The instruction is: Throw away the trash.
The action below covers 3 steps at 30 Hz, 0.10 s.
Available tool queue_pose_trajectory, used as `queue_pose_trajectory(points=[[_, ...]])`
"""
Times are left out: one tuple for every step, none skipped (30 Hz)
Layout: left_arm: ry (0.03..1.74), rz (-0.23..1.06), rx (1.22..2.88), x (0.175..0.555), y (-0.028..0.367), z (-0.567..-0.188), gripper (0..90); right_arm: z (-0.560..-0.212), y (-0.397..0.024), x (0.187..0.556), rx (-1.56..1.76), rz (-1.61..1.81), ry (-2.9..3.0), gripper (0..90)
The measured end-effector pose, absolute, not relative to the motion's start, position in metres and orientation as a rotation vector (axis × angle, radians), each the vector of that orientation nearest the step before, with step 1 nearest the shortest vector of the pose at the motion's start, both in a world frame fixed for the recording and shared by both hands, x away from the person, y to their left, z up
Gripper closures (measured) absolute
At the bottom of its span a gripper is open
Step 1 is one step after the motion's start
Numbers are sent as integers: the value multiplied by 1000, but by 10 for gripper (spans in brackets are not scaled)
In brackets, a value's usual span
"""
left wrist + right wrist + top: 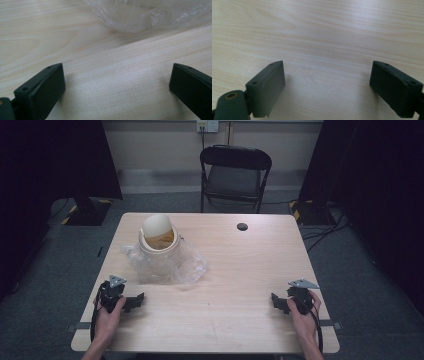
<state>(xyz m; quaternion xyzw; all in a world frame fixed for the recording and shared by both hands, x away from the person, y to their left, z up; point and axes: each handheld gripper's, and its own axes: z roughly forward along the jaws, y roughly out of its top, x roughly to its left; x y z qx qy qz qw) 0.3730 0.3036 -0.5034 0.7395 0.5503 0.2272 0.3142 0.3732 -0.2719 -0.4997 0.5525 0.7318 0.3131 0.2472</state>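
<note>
1. My left gripper (pixel 134 303) rests near the table's (pixel 225 270) front left, jaws spread wide with nothing between them. If I nip only loose film, I think the clear plastic bag (pixel 187 265) just ahead could tear.
2. The bag lies crumpled around the cream lidded tub (pixel 158 242); dragging it might tip the tub.
3. My right gripper (pixel 278 303), jaws likewise wide and empty, sits well apart, too far to steady anything.
</note>
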Motion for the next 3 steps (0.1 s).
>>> queue_pose_trajectory(points=[[1450,598,1949,373,304,-503,0,-500,-272,373,1505,854,1996,113],[1450,599,1949,373,304,-503,0,-500,-272,373,1506,854,1996,112],[1450,598,1949,373,304,-503,0,-500,-272,373,1507,854,1995,112]])
